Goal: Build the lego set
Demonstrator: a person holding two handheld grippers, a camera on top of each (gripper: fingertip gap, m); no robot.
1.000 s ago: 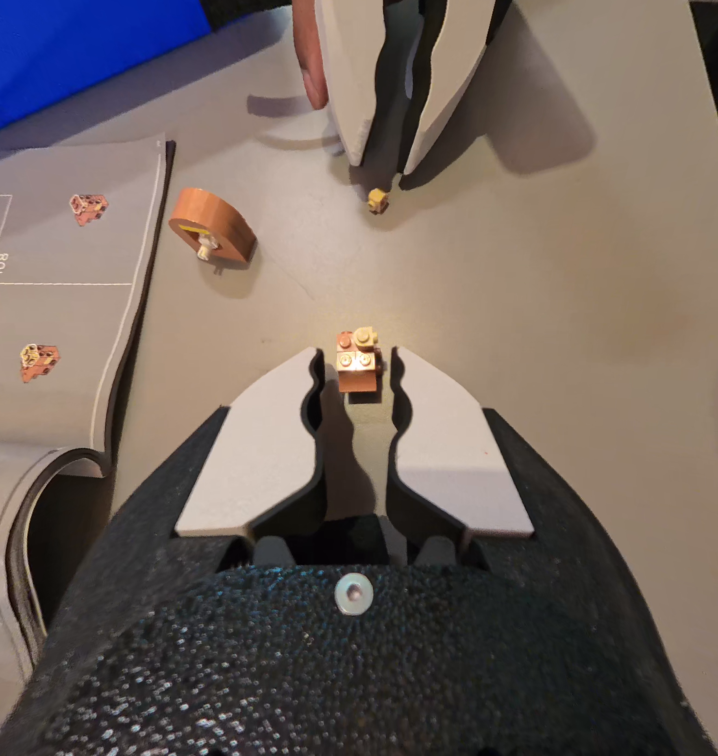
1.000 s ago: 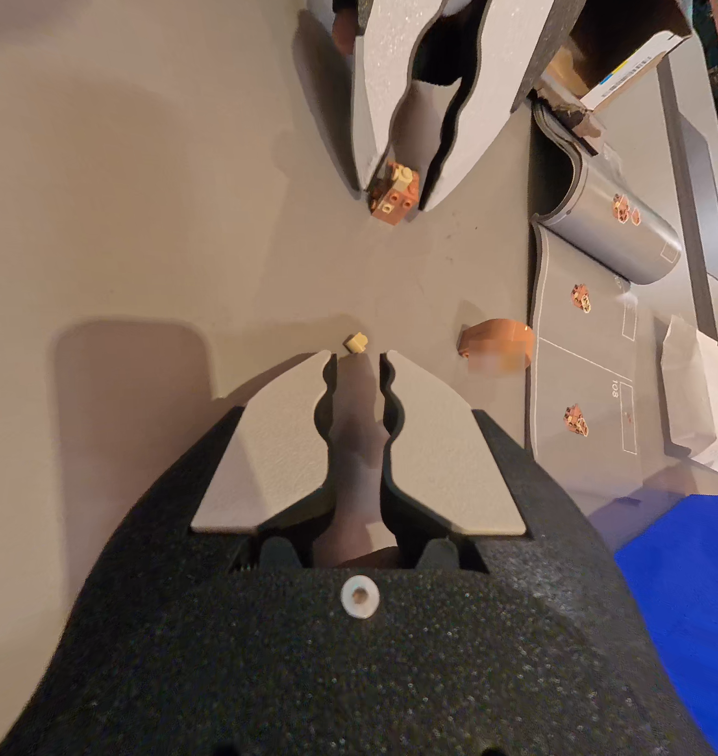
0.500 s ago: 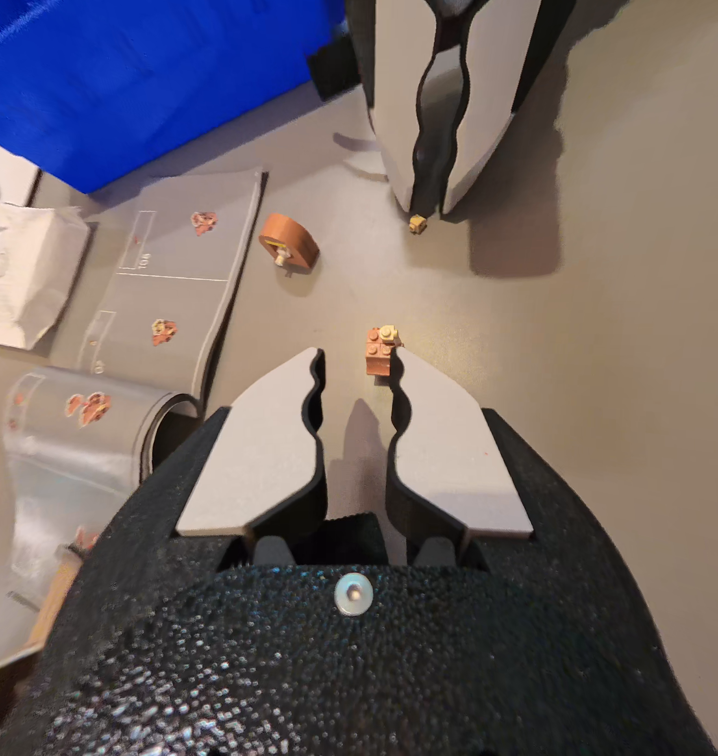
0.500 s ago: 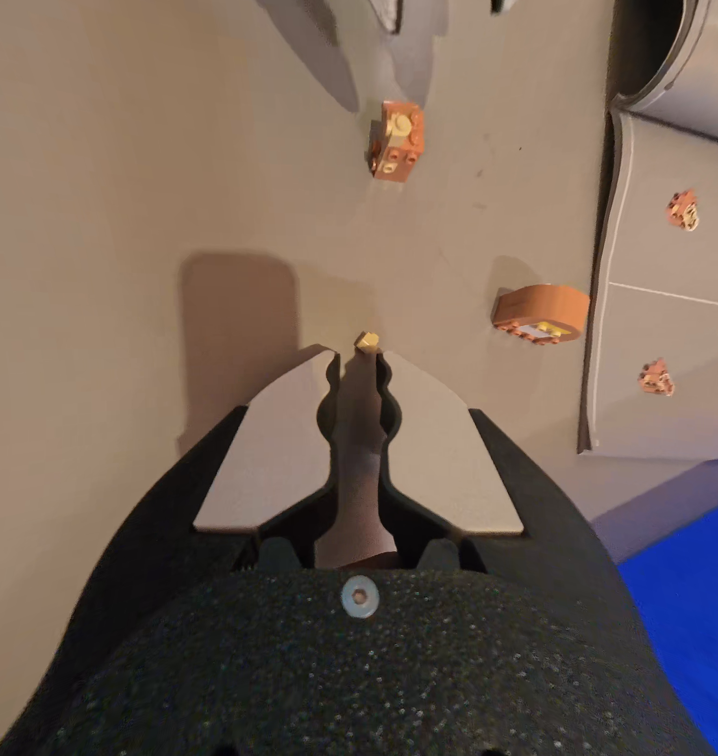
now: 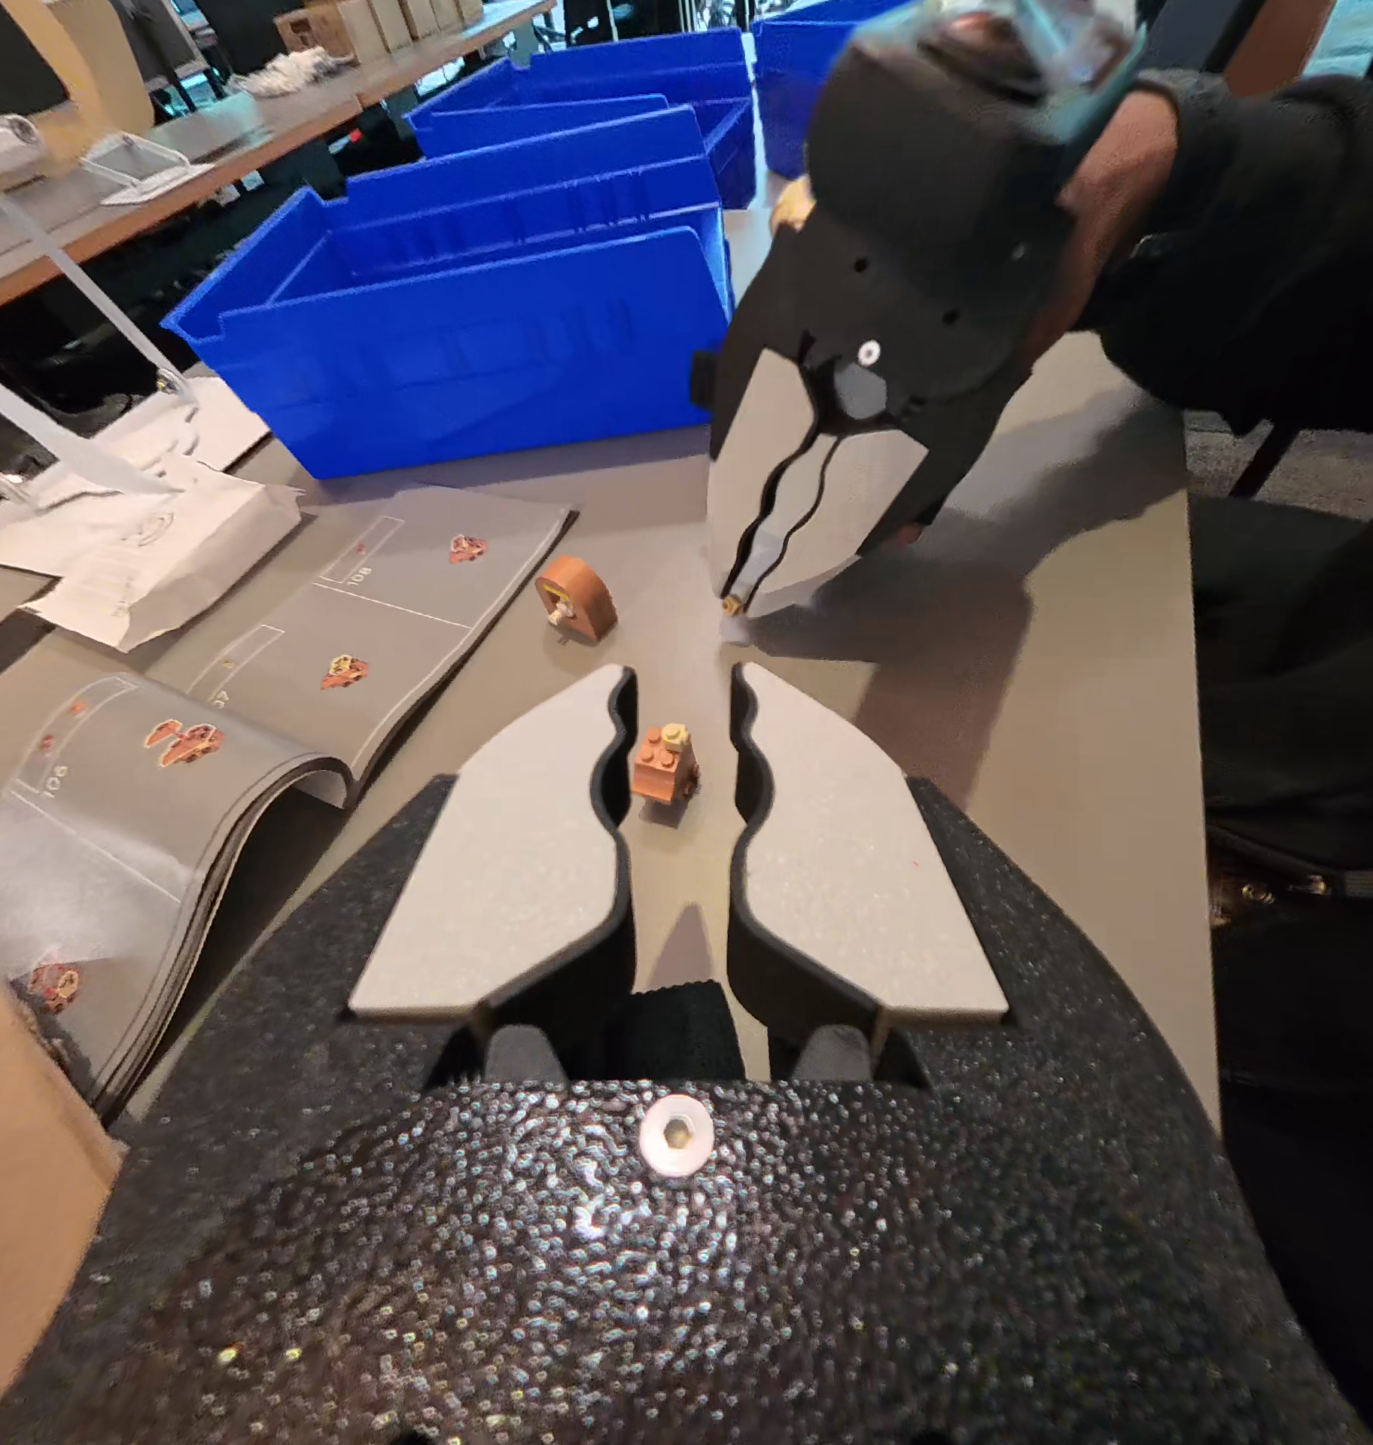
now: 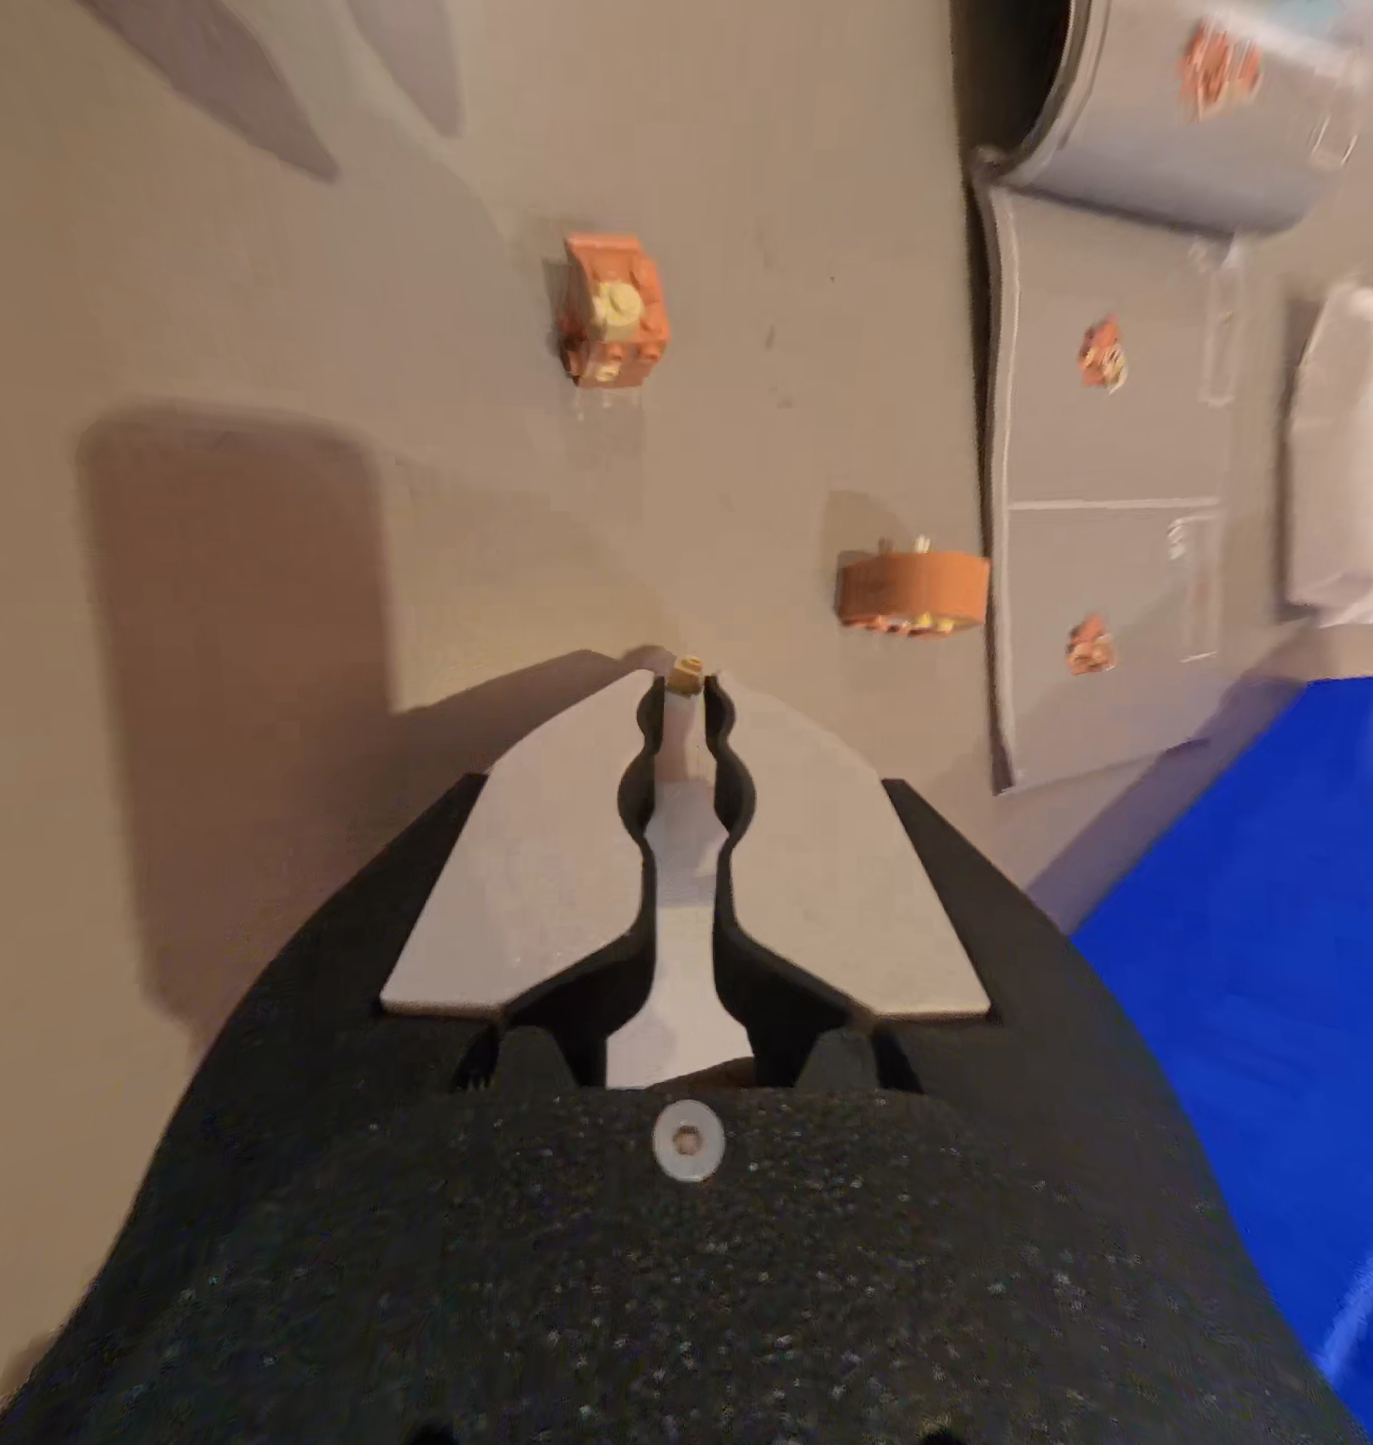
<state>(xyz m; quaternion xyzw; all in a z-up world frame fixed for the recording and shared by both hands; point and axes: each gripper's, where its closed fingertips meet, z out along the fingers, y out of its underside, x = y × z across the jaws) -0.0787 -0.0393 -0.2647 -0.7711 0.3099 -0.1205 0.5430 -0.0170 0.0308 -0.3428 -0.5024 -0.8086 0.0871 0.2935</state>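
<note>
In the left wrist view, the left gripper (image 5: 682, 751) is seen with its jaws apart, and a small brown brick assembly (image 5: 662, 770) topped by a tan round stud is framed between them on the grey table (image 5: 1020, 704). A gap is visible on each side of the assembly, so nothing is pressed by either pad. Just beyond and to the left, a rounded brown brick piece (image 5: 578, 598) is found resting on the table, beside the edge of an open instruction booklet (image 5: 370, 610). Farther back, blue bins (image 5: 464, 328) are lined up, with white paper bags (image 5: 144, 539) at the left. Across the table, the right gripper (image 5: 738, 600) is held by a gloved hand (image 5: 1121, 156), its tips drawn nearly together on a tiny tan stud (image 5: 733, 602), low over the table.

In the right wrist view, that same tiny tan stud (image 6: 685, 673) is shown pinched at the very tips of the right gripper (image 6: 685, 682), both fingertips set against its sides. Ahead, well apart, the brown brick assembly (image 6: 614, 311) is seen standing alone. To the right, the rounded brown brick piece (image 6: 912, 588) lies just beside the booklet (image 6: 1113, 485), and a blue bin (image 6: 1254, 938) fills the lower right. This view is softened by blur.
</note>
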